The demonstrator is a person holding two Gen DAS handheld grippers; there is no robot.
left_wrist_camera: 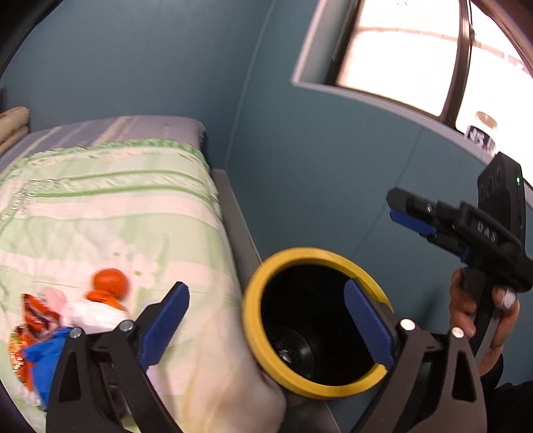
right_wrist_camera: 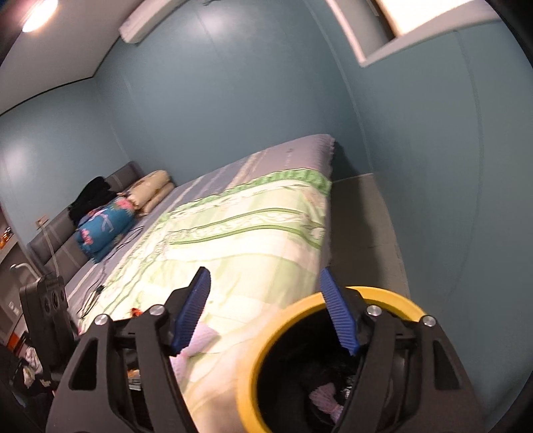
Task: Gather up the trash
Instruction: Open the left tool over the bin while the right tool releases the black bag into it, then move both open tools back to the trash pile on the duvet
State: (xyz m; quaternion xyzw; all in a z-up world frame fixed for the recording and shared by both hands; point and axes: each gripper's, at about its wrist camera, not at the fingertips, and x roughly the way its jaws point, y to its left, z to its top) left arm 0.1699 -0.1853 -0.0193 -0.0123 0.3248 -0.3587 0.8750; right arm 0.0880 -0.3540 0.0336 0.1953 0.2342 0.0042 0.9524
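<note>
Trash (left_wrist_camera: 71, 316) lies on the bed beside the yellow-rimmed bin (left_wrist_camera: 266, 276), handy for both open-jawed, empty grippers (left_wrist_camera: 266, 328) (right_wrist_camera: 268, 313).

Both views show strong fisheye curvature: we see the walls and the window (left_wrist_camera: 399, 56) frame bow outward, and dark vignette arcs cut the corners. Above and to the right of the left tool (left_wrist_camera: 266, 329), daylight through the window is blown out to white, with no detail in the panes. In the right-wrist view, a ceiling lamp (right_wrist_camera: 38, 13) far up and to the left of the right tool (right_wrist_camera: 266, 313) glares at the frame edge. We note motion blur on the bedspread (left_wrist_camera: 116, 206) and the yellow bin rim (right_wrist_camera: 253, 359); the bin interior is almost black. Wall tones are even and moderately bright.
</note>
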